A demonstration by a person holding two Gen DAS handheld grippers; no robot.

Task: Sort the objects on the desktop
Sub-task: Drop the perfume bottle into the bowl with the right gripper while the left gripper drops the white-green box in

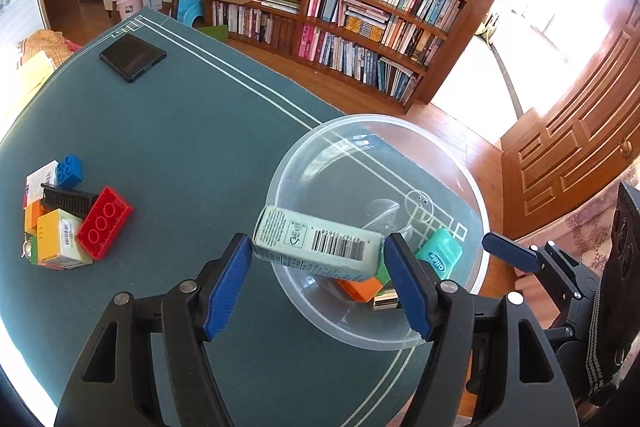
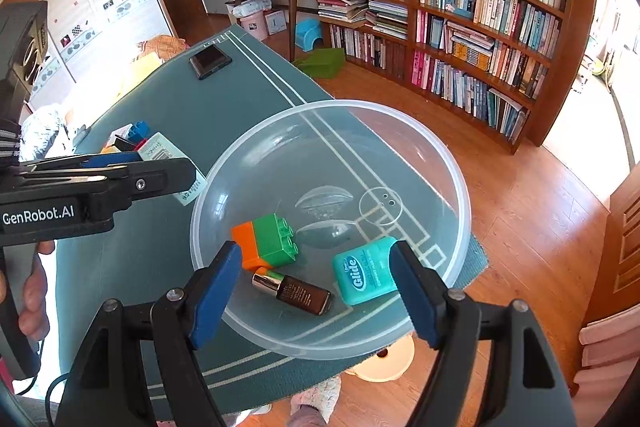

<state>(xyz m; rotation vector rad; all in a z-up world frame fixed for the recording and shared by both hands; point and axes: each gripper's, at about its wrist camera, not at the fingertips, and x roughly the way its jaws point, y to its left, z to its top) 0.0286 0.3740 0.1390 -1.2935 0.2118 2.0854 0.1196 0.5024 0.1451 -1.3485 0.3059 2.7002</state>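
My left gripper is shut on a pale green box with a barcode and holds it above the near-left rim of a clear plastic bowl. The bowl holds an orange-and-green brick, a brown bottle and a teal floss box. My right gripper is open and empty over the bowl's near side. The left gripper also shows at the left of the right wrist view. A pile of bricks and boxes, with a red brick and a blue brick, lies at the table's left.
A black flat case lies at the far end of the green table mat. The bowl stands at the table's right corner, beside the edge. A bookshelf and wooden floor lie beyond. A black comb rests on the pile.
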